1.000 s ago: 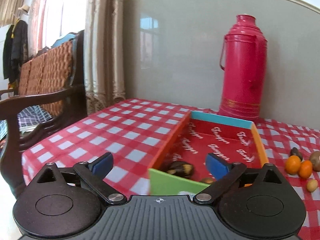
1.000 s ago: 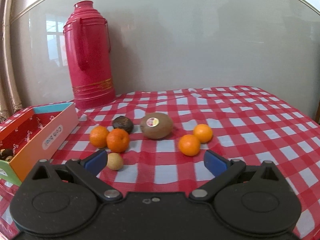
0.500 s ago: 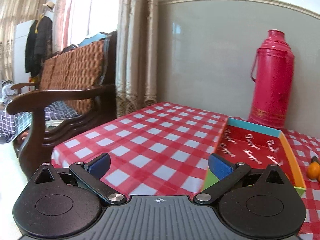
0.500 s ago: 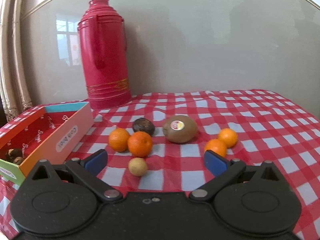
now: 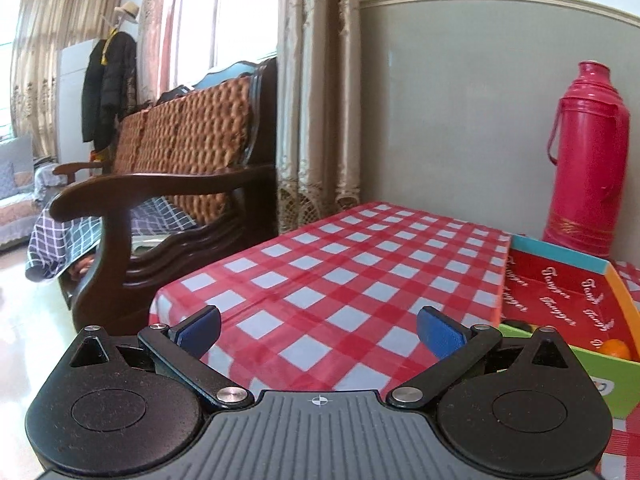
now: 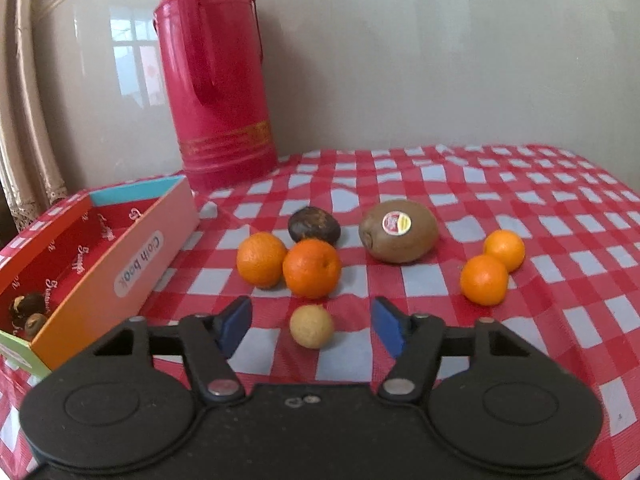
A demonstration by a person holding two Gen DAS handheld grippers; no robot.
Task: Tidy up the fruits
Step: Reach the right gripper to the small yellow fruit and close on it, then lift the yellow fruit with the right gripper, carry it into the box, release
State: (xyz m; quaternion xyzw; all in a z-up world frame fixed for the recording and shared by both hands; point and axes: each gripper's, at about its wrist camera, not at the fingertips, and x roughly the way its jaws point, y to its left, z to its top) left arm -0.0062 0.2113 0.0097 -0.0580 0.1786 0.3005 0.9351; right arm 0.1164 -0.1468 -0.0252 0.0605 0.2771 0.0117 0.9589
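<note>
A small tan round fruit [image 6: 311, 326] lies on the checked cloth between the blue pads of my right gripper [image 6: 312, 325], whose jaws are closing; gaps still show on both sides of it. Behind it sit two oranges [image 6: 311, 268], a dark fruit [image 6: 314, 226], a kiwi [image 6: 398, 231] with a sticker and two smaller oranges [image 6: 484, 279]. The colourful box [image 6: 120, 256] at left holds dark fruits [image 6: 26, 307]. My left gripper [image 5: 318, 330] is open over bare cloth, with the box [image 5: 624, 304] and an orange [image 5: 616, 349] inside it to its right.
A red thermos [image 6: 218, 80] stands against the wall behind the box. In the left wrist view the table's left edge [image 5: 192, 280] drops off toward a wooden bench [image 5: 168, 188] with a woven back. Curtains [image 5: 316, 92] hang at the wall corner.
My right gripper moved forward to the small tan fruit and its jaws narrowed around it. My left gripper swung left, away from the box, which slid to the right edge of its view.
</note>
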